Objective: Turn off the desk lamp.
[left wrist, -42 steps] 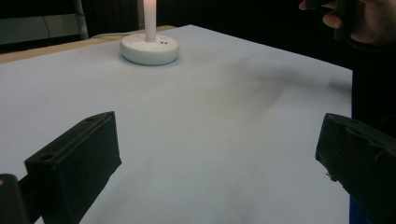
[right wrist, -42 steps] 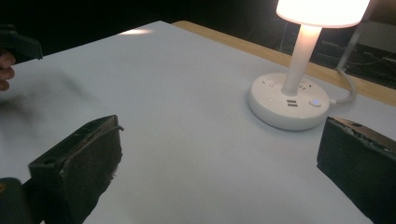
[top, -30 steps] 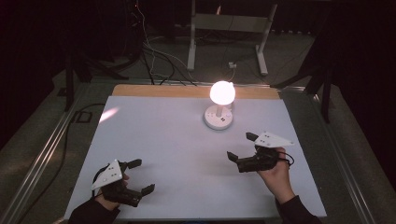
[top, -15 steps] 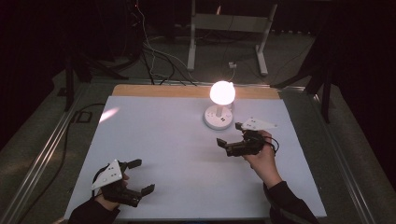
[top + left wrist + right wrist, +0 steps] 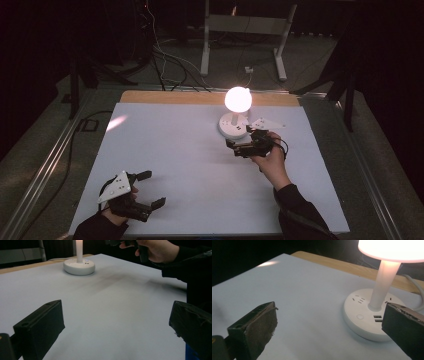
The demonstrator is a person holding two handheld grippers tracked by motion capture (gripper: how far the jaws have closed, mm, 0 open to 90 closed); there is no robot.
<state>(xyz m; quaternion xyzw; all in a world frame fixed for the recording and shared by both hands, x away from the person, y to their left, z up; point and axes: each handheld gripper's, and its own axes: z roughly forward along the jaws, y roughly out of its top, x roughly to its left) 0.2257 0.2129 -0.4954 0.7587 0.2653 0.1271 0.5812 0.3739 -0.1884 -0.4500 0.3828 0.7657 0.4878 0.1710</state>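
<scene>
A small white lamp (image 5: 235,119) stands lit at the back of the white table, with a round glowing shade (image 5: 394,250) on a thin stem and a round base (image 5: 367,315) that carries sockets and a button. My right gripper (image 5: 241,139) is open just in front of and to the right of that base, its jaws empty and spread wide. Near the front left corner my left gripper (image 5: 151,189) rests open with nothing in it. In the left gripper view the lamp base (image 5: 79,266) sits far off, with the person's right hand (image 5: 152,250) beside it.
The white table top (image 5: 180,160) has a wooden strip (image 5: 165,97) along its far edge. Behind the table stand a metal frame (image 5: 245,30) and loose cables (image 5: 165,60) on the dark floor. A white cord (image 5: 415,295) leaves the lamp base.
My right gripper has moved forward and to the left, from the table's right middle up to the lamp base. The left gripper has stayed where it was.
</scene>
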